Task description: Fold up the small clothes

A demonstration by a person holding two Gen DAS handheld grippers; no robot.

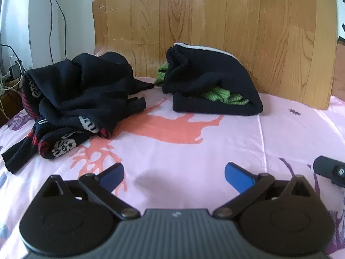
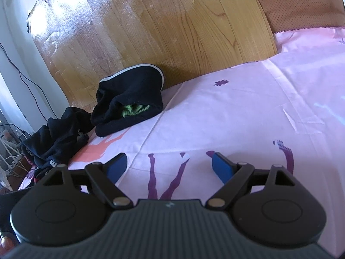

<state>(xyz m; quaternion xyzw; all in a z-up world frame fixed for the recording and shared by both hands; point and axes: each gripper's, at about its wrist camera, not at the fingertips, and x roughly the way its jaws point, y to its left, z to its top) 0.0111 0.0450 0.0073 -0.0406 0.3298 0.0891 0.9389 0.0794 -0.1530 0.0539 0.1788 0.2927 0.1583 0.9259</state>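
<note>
A smooth pink bed sheet with coral and purple printed figures covers the bed, flat except for one straight crease line. Behind it stands a wooden headboard with clear grain, partly under a shiny plastic film.

On the sheet, near the headboard, lies a crumpled heap of black knitted clothes with red stripes and white skull patterns; its folds are soft and irregular. Just beside it, to the right in the left wrist view, sits a folded black bundle with a white trim along the top edge. It has a neat, blocky shape, and a green ribbed knit shows out of its open side.

The left gripper is released, its blue flat pads spread wide over bare sheet with nothing between. The right gripper is also spread wide and empty above the sheet, well apart from both piles.
</note>
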